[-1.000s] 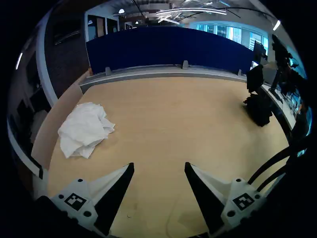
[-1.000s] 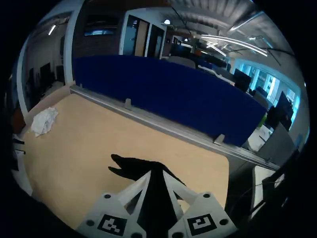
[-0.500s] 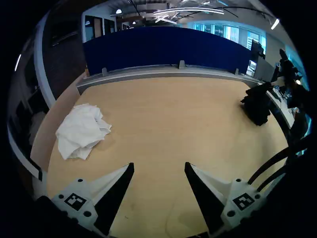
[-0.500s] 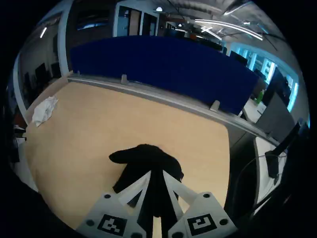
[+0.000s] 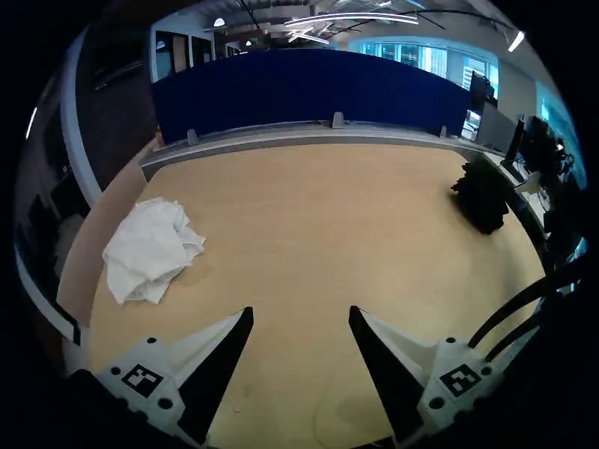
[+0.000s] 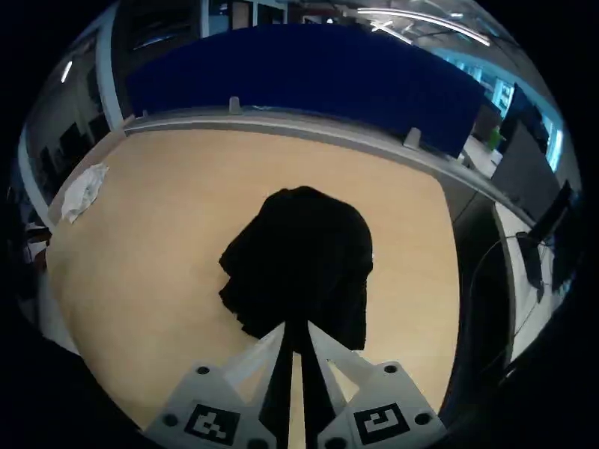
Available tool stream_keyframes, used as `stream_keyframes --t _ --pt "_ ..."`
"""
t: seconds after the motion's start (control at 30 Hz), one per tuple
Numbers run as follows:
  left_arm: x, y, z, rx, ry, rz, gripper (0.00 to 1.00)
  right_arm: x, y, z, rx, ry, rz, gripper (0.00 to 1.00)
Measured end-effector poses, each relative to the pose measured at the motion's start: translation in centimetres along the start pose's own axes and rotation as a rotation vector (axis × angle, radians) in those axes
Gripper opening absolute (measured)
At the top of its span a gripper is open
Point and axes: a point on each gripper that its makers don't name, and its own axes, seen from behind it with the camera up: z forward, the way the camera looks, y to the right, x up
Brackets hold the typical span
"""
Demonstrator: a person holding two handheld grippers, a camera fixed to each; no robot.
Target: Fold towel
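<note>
**Right fingers clamped on black towel, left fingers released**

Right gripper: fingers pinched together, tips buried in the near edge of the black towel. The cloth bunches out ahead of the tips as one dark lump, bulging a bit more to their left. It hides the counter straight ahead of the fingers. Can't tell from the right gripper view whether the lump hangs off the wood or rests on it.

Left gripper: fingers spread wide, gripping nothing, light wood showing through the gap.

Around:
- White towel: crumpled heap ahead and left of the left fingers, close to the counter's left edge. Only wood lies between it and the fingertips.
- In the left gripper view the black towel sits far ahead-right of the fingers, near the counter's right edge and well apart from the white one.
- Grey rail runs along the counter's far edge, with the blue partition upright just behind it.
- Dark curved bars just right of the left gripper's right finger. Can't tell what they belong to.
- Dark office gear beyond the counter's right edge, too blurred to identify.
</note>
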Motion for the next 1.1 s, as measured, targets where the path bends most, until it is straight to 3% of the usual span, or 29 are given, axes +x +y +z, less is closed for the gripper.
stream_keyframes --t 0.17,0.47,0.8,1.1 --pt "0.0 0.1 0.0 -0.001 -0.002 0.009 0.95 -2.1 1.1 1.0 -0.057 -0.033 0.041 0.06" --pt "-0.4 -0.4 0.1 0.010 -0.008 0.008 0.94 -3.0 4.1 2.0 -0.151 -0.052 0.145 0.06" --pt "-0.1 -0.1 0.4 0.009 -0.007 0.017 0.94 -3.9 3.8 3.3 -0.166 -0.068 0.150 0.06" --pt "0.1 0.0 0.7 0.005 -0.008 0.021 0.95 -3.9 4.4 2.3 -0.196 -0.038 0.154 0.28"
